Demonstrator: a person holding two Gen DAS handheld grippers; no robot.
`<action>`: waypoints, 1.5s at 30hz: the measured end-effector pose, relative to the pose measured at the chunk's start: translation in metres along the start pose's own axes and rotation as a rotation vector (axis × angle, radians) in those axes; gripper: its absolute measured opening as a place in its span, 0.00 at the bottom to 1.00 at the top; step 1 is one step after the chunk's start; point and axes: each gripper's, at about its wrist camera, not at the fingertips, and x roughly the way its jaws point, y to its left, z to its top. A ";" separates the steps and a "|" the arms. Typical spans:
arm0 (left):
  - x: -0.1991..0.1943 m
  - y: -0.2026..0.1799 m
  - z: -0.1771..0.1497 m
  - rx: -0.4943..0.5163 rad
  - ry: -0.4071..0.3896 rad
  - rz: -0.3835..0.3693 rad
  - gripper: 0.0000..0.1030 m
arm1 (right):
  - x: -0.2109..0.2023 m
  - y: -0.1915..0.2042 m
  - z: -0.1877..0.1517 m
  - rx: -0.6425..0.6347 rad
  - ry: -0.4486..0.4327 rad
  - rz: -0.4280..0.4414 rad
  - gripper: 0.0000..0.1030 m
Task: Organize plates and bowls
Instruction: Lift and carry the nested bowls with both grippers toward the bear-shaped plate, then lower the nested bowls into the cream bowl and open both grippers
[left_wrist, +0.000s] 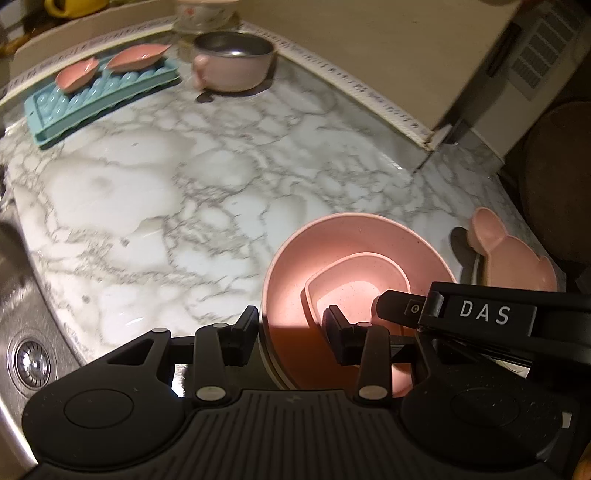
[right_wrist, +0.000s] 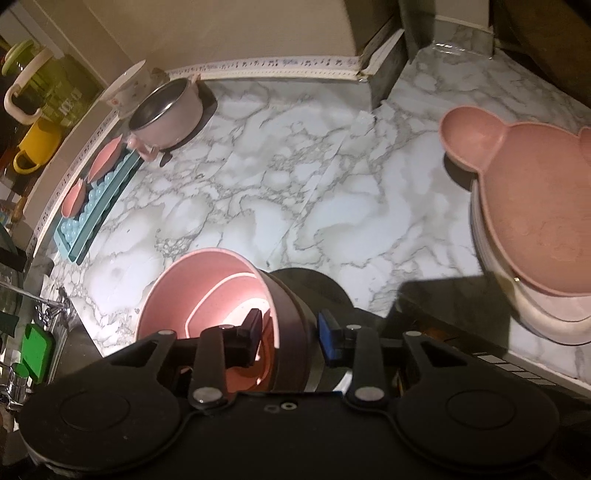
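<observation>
While both grippers are closing in on the same pink bowl (left_wrist: 354, 258), we are judging the step in hand to be the lifting of that bowl, with a smaller pink dish (left_wrist: 358, 280) nested inside it, toward a stack or a place among the other dishes. Going left to right across the marble counter (left_wrist: 147, 184), we are seeing a sink (left_wrist: 33, 354) at the near left edge, a blue tray (left_wrist: 99, 99) with two small pink leaf dishes at the far left, a steel-lined pot (left_wrist: 232, 62) at the back, the bowl at the near middle, and a bear plate (right_wrist: 535, 206) sitting on a pale stack at the right. Our left gripper (left_wrist: 291, 328) is standing partly closed, its jaws straddling the bowl's near left wall, one pad outside and one inside; whether they are pressing we cannot tell. Our right gripper (right_wrist: 291, 328) is doing the same on the bowl's right wall, one pad inside, the blue one outside, seemingly clamped on it. Next, we are judging, both grips need firming evenly and the bowl raising level, so the nested dish is not sliding out.
</observation>
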 end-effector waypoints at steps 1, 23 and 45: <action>-0.002 -0.005 0.001 0.012 -0.003 -0.003 0.38 | -0.004 -0.002 0.001 0.003 -0.009 0.000 0.30; -0.002 -0.172 0.029 0.260 -0.006 -0.140 0.38 | -0.083 -0.124 0.047 0.164 -0.184 -0.079 0.30; 0.068 -0.261 0.031 0.329 0.096 -0.169 0.38 | -0.066 -0.223 0.072 0.271 -0.148 -0.148 0.30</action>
